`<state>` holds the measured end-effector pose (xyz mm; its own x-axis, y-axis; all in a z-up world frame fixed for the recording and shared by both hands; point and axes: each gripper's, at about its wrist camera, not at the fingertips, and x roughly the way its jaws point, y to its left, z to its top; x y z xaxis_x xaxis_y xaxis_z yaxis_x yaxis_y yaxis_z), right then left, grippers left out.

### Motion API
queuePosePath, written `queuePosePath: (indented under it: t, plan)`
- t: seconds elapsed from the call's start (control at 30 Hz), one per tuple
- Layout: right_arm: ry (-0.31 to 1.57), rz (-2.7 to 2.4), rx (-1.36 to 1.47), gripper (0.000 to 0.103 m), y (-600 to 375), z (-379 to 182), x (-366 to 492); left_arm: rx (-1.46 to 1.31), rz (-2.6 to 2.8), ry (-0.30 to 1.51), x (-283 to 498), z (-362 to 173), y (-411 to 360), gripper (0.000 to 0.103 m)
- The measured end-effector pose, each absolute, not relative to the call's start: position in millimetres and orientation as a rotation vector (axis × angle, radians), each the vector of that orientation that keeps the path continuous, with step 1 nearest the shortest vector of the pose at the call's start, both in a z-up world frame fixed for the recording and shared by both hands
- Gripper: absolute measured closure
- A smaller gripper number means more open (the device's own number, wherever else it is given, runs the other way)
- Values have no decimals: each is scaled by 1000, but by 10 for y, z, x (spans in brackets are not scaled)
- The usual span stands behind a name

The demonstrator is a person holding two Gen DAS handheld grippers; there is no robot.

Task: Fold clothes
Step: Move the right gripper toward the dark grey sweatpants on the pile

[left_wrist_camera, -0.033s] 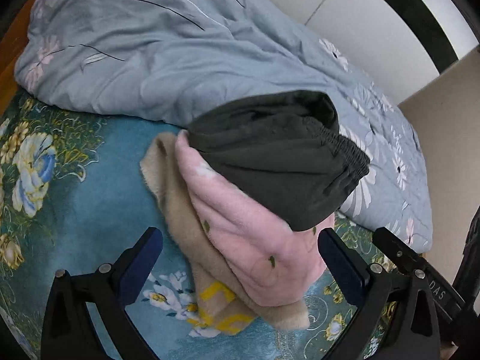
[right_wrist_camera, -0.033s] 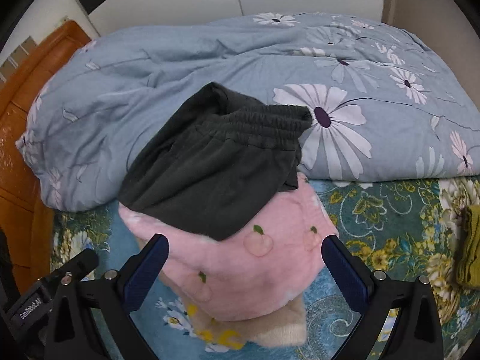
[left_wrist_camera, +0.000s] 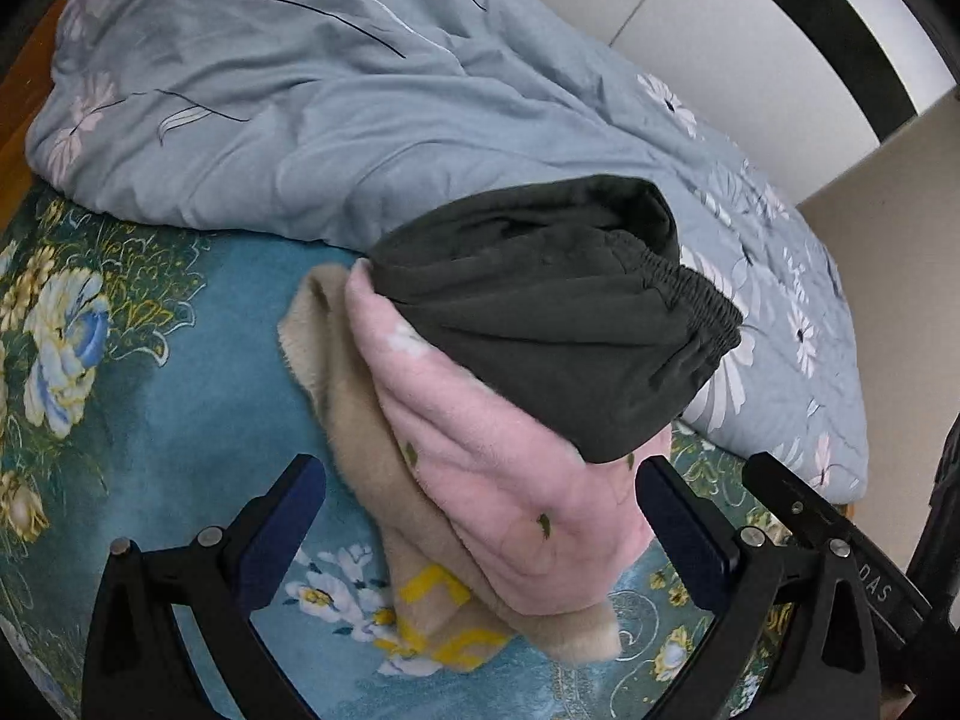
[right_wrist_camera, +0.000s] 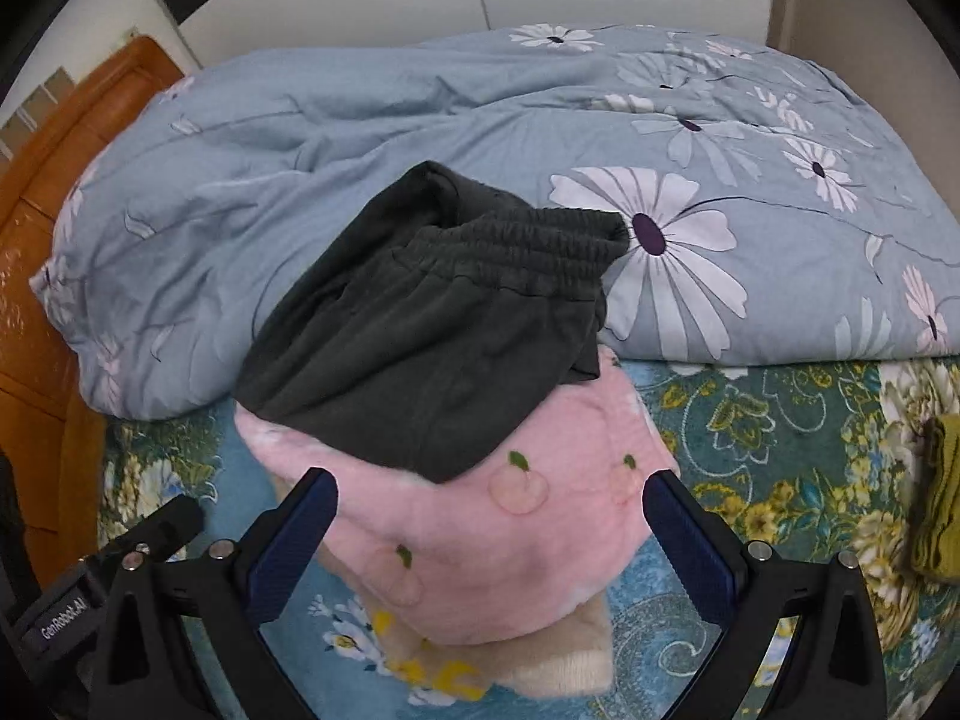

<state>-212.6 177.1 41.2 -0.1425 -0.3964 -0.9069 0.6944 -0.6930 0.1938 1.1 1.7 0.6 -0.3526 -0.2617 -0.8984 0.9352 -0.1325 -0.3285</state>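
Note:
A stack of folded clothes lies on the bed. Dark grey pants with an elastic waistband [left_wrist_camera: 540, 324] [right_wrist_camera: 432, 336] sit on top. Under them is a pink fleece garment with a small fruit print [left_wrist_camera: 516, 492] [right_wrist_camera: 498, 534]. At the bottom is a beige garment with yellow marks [left_wrist_camera: 420, 594] [right_wrist_camera: 540, 666]. My left gripper [left_wrist_camera: 480, 528] is open and empty, just in front of the stack. My right gripper [right_wrist_camera: 489, 540] is open and empty, also in front of the stack, with its fingers either side of the pink garment's near edge.
A blue-grey flowered quilt [left_wrist_camera: 312, 96] [right_wrist_camera: 690, 180] is bunched behind the stack. The bed has a teal floral sheet [left_wrist_camera: 150, 372] [right_wrist_camera: 780, 450]. An olive garment [right_wrist_camera: 939, 498] lies at the right. An orange wooden headboard [right_wrist_camera: 54, 192] is at the left.

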Motion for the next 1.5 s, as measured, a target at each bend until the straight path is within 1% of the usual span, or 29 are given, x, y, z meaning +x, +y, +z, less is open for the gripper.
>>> queuePosePath:
  t: [0.13,0.2,0.23,0.4,1.0,1.5]
  plan:
    - [309,-1928,1397,0,1864,476,-2200,826,-1662,1156,53,30,78,0]
    - [401,-1952,1394,0,1735,392,-2139,835,-1655,1141,11,-10,71,0]
    - [412,-1958,1394,0,1689,381,-2130,847,-1649,1137,-29,-38,47,0]
    - [392,-1929,1385,0,1585,361,-2181,894,-1661,1127,-153,-6,-160,0]
    - [400,-1940,1422,0,1554,226,-2196,899,-1672,1164,-161,-173,-92,0]
    - [411,-1941,1451,0,1429,74,-2263,905,-1670,1192,-196,-330,-219,0]
